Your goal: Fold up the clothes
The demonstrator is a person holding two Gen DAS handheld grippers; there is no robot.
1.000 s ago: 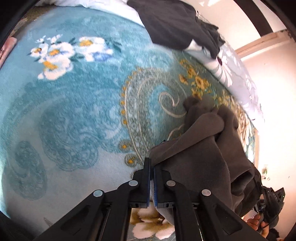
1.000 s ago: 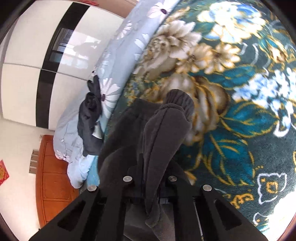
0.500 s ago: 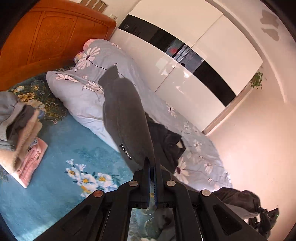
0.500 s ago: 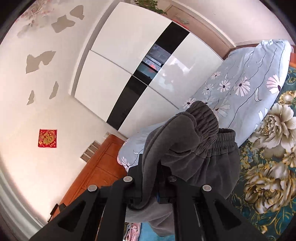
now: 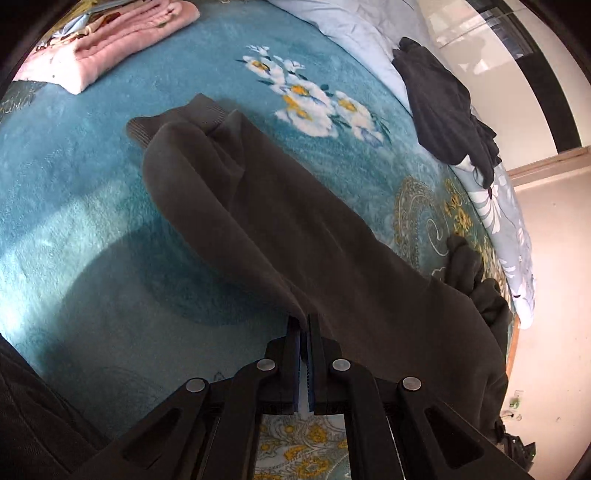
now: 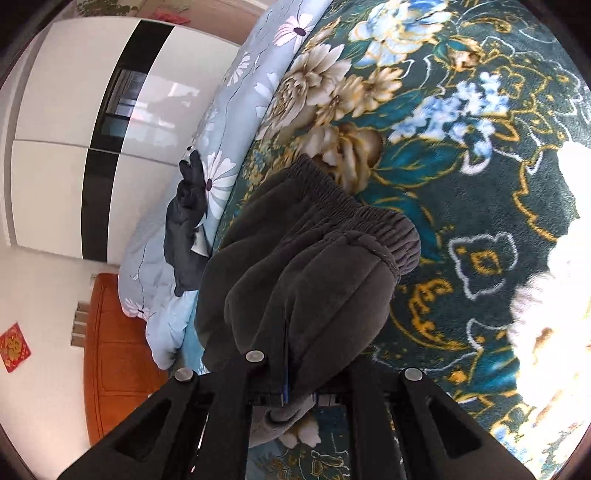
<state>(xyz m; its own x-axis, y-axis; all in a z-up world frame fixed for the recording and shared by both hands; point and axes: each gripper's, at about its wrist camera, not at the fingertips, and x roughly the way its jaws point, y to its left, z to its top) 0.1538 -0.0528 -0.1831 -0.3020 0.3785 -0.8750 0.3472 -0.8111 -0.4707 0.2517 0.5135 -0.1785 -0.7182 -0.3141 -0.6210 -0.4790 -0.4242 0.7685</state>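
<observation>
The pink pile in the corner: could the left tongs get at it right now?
Probably not yet. The left tongs are shut on the grey trousers, which they would have to drop first. Otherwise only open blanket lies before the pink pile.

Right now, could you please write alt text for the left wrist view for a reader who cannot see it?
The left tongs, shut, pinch an edge of dark grey sweatpants whose legs stretch away across a teal floral blanket, ribbed cuffs at the far end. Beyond lie a folded pink garment and a black garment on a pale floral duvet.
</observation>
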